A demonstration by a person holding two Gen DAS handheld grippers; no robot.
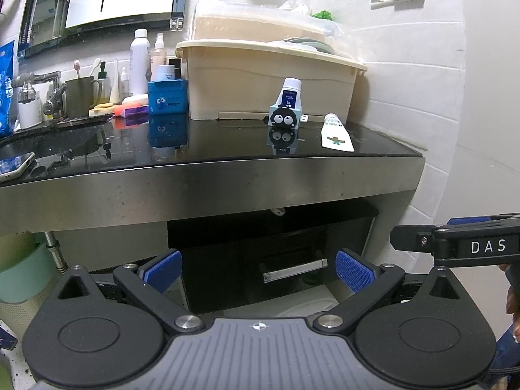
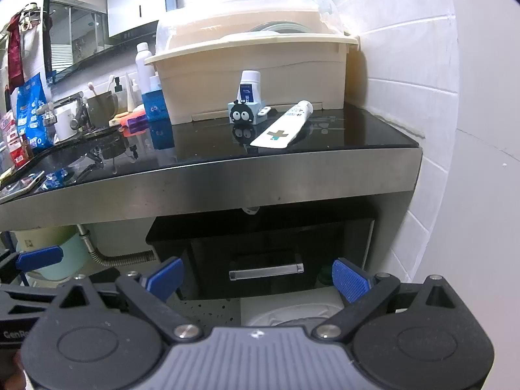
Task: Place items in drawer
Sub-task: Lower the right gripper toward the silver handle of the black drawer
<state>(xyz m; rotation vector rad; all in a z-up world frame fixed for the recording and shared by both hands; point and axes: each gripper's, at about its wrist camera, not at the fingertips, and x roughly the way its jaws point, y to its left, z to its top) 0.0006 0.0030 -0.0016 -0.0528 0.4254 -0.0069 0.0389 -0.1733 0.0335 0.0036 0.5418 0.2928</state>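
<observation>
Black countertop [image 1: 227, 149] holds toothpaste tube [image 2: 282, 125] and squeezer-mounted tube [image 2: 245, 107]. Drawer [image 2: 266, 260] below closed. Left gripper [image 1: 258, 269], right gripper [image 2: 258, 276] both spread, empty. Opening step pending: next, grasp handle [image 2: 266, 272], pull.

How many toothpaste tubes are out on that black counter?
2. One tube lies flat near the counter's right end. The other stands cap-up in a little cartoon-eyed holder just left of it, before the beige bin. More could hide in the clutter by the sink.

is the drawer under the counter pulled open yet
No, the drawer sits shut under the counter, its handle untouched, while both open grippers hang in front of it.
</observation>
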